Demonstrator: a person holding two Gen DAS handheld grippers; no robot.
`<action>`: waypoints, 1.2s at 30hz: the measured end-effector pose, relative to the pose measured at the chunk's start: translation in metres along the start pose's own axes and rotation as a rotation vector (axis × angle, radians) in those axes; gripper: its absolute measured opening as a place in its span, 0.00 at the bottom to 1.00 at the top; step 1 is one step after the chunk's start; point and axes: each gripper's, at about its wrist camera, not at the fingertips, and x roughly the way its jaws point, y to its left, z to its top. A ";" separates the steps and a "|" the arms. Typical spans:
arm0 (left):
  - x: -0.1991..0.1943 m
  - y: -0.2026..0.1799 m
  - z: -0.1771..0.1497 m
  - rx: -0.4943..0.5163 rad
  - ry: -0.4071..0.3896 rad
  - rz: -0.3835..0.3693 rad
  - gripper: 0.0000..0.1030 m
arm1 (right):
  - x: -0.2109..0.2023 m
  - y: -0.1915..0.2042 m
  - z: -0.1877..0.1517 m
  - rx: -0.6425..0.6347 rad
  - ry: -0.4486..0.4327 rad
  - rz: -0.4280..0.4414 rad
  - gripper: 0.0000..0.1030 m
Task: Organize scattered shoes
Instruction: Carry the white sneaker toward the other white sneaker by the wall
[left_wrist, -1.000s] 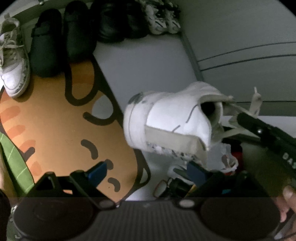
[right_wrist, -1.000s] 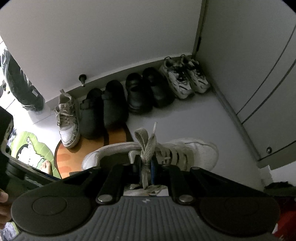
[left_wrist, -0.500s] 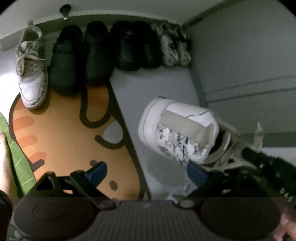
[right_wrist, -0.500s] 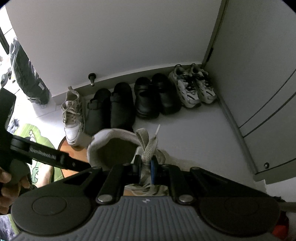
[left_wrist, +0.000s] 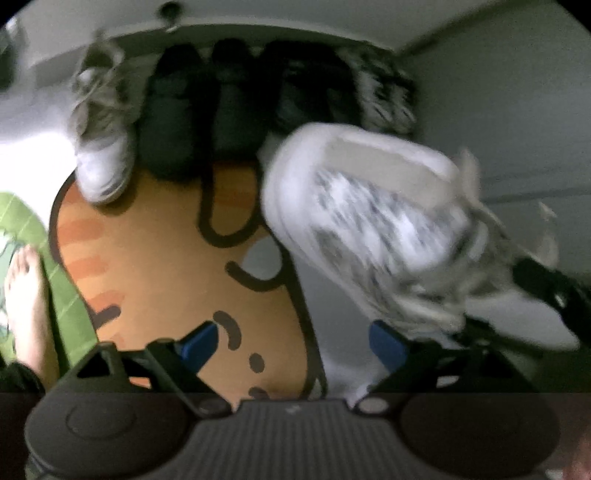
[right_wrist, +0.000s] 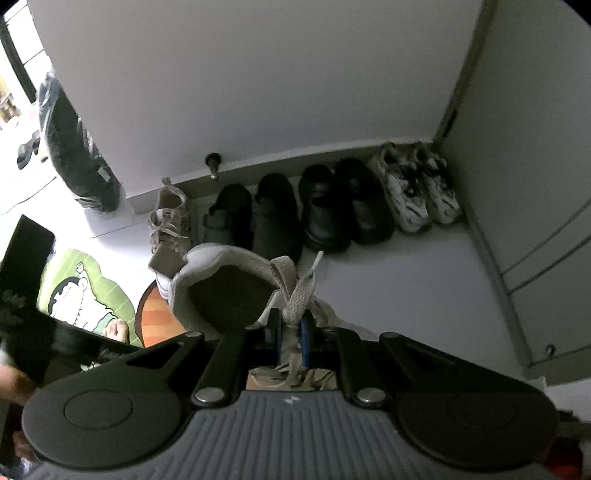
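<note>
A white sneaker (left_wrist: 369, 206) with a speckled side and beige heel strap hangs in the air, heel toward the wall. My right gripper (right_wrist: 290, 332) is shut on its beige laces (right_wrist: 295, 299), with the sneaker's opening (right_wrist: 225, 295) just ahead of the fingers. My left gripper (left_wrist: 295, 343) stands open below and left of the hanging sneaker, with nothing between its blue pads (left_wrist: 197, 341). Its matching white sneaker (left_wrist: 103, 147) stands at the left end of the row along the wall. The left wrist view is motion-blurred.
Along the baseboard stand two black pairs (right_wrist: 306, 214) and a white-and-black sneaker pair (right_wrist: 417, 188) in the corner. An orange cartoon mat (left_wrist: 166, 266) and a green mat (right_wrist: 85, 291) cover the floor. A bare foot (left_wrist: 26, 295) rests at left. A cabinet (right_wrist: 535, 184) closes the right side.
The right gripper has carried the hanging sneaker left and toward the shoe row. The sneaker has swung so its heel faces the wall. The left gripper stays open.
</note>
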 end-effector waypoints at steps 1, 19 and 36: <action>-0.002 0.005 0.003 -0.026 -0.008 0.006 0.84 | -0.002 0.002 0.002 -0.006 0.000 -0.002 0.10; -0.063 0.032 0.023 -0.144 -0.155 -0.091 0.82 | -0.040 0.079 0.055 -0.186 0.030 -0.111 0.10; -0.095 0.094 0.030 -0.306 -0.253 -0.066 0.82 | -0.022 0.161 0.081 -0.315 0.032 -0.003 0.10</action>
